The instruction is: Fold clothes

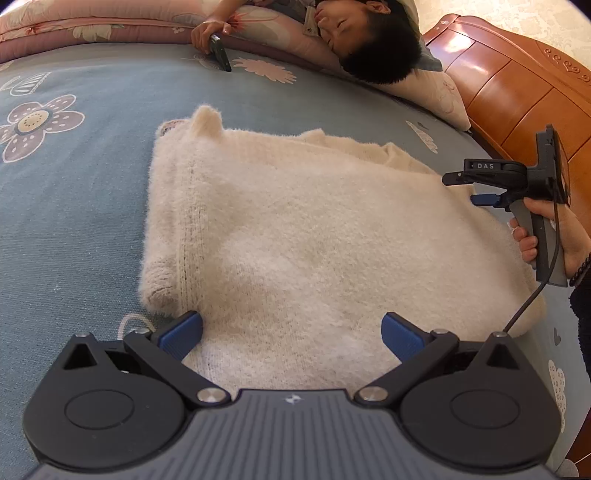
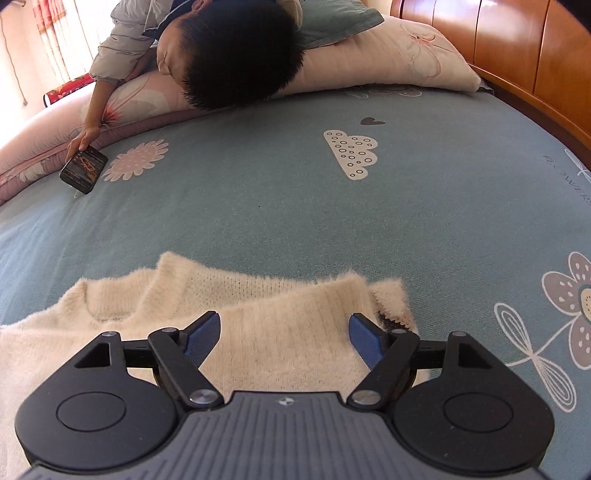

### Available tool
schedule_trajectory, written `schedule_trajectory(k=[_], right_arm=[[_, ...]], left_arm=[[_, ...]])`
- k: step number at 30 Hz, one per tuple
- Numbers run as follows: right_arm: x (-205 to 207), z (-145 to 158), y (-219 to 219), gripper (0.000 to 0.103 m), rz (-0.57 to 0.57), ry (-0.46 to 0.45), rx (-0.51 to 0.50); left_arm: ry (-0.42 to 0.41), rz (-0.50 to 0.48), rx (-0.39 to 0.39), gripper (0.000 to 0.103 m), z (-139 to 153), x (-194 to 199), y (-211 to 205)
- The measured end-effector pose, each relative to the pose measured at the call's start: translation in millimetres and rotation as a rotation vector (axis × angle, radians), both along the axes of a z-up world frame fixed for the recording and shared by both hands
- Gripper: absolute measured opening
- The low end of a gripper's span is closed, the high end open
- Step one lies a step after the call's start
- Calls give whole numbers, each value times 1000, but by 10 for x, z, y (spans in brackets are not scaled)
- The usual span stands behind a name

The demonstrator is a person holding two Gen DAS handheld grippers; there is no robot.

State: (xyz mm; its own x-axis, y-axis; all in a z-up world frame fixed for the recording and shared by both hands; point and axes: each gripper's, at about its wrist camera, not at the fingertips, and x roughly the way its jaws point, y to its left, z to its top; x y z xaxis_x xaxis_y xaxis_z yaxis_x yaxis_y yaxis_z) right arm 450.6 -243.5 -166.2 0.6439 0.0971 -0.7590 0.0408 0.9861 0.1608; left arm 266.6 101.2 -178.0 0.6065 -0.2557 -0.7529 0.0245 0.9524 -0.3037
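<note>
A cream fuzzy sweater [image 1: 295, 221] lies folded on the blue-grey flowered bedsheet [image 1: 74, 221], one sleeve cuff at its near left corner. My left gripper [image 1: 291, 332] hangs open over the sweater's near edge, blue pads spread wide and holding nothing. In a hand at the sweater's far right edge, my right gripper [image 1: 461, 189] shows from the side. In the right wrist view it is open [image 2: 284, 332], with its fingers spread above a folded layer of the sweater [image 2: 258, 306], close to the neckline, and its pads not pressing on the knit.
A person [image 2: 236, 55] lies across the far side of the bed, head on a pillow [image 2: 388, 62], holding a phone [image 2: 84, 169] on the sheet. A pink quilt [image 1: 92, 22] runs along the back. The wooden headboard [image 1: 517, 85] borders the right.
</note>
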Motion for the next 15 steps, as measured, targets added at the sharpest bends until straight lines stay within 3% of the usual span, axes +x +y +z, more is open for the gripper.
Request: schedule_trajectory(k=[4,8,13,15], right_arm=[[109,-103,95,95,28,-4,-23],[68,39,136,95,40,-30,-39],[22,212,82,95,48,-101,13],[88,162,84,95,43,-84,22]], left_arm=[[-4,0,2,102,-12,9,-4],[-7,-5,12,102,-13,3,-18],[-11,-6,16,102,-14,4,-21],[-12,-9,17,102,-14,5,-16]])
